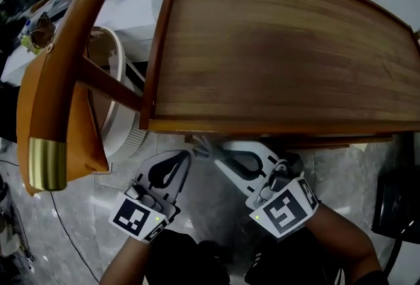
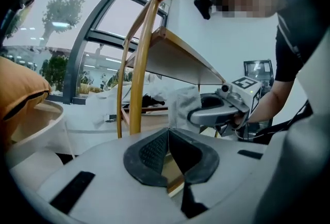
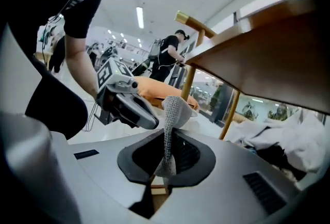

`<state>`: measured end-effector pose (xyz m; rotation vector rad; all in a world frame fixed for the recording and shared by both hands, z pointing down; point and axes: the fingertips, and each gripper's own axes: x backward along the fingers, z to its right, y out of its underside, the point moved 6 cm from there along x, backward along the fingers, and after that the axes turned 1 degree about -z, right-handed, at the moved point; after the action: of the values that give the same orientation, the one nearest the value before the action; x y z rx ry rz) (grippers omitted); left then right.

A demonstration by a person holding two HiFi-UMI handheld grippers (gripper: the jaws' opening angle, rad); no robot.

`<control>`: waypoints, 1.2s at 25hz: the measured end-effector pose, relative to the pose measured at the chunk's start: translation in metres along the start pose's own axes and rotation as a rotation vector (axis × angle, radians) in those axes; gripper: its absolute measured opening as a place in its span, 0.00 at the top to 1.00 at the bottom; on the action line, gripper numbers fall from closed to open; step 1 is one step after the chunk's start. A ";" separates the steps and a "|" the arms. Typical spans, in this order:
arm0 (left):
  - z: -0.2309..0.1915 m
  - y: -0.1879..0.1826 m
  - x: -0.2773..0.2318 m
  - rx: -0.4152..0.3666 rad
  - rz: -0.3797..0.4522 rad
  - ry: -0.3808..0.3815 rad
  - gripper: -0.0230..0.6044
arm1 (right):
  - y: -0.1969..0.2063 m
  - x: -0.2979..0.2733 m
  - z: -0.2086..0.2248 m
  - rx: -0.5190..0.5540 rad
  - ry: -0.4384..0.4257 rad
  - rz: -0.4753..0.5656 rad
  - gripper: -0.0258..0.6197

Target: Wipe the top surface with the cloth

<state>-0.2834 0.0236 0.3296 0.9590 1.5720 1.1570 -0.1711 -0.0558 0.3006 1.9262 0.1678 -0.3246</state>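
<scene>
The grey knitted cloth [image 3: 171, 109] stands in a narrow upright strip at the centre of the right gripper view, pinched between the closed jaws of the right gripper [image 3: 166, 140]. In the head view the cloth [image 1: 202, 146] shows only as a small pale tuft at the lower middle of the frame. It lies just below the front edge of the brown wooden tabletop with a raised rim [image 1: 282, 47], seemingly not on it. The right gripper [image 1: 222, 153] points up-left toward that edge. The left gripper [image 1: 178, 160] sits just beside it, lower left of centre. Its jaws [image 2: 168, 135] are closed tip to tip with nothing between them. A curved wooden rail with a brass end cap [image 1: 47, 164] fills the left side, above an orange cushion [image 1: 29, 100].
</scene>
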 end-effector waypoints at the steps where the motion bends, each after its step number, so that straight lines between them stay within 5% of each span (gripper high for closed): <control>1: -0.003 0.004 -0.001 -0.004 0.002 -0.010 0.94 | -0.001 -0.002 -0.001 0.047 0.013 0.003 0.91; 11: 0.002 -0.005 0.001 -0.022 0.080 -0.026 0.94 | -0.006 0.000 -0.004 0.123 0.108 0.009 0.91; 25: 0.022 -0.038 -0.024 -0.065 0.094 -0.009 0.94 | 0.020 -0.043 0.069 0.542 0.219 -0.252 0.91; 30: 0.019 -0.048 -0.032 -0.057 0.110 -0.018 0.94 | 0.042 -0.072 0.104 0.581 0.228 -0.352 0.91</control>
<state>-0.2601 -0.0137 0.2882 1.0253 1.4799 1.2594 -0.2430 -0.1650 0.3242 2.5100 0.6239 -0.4174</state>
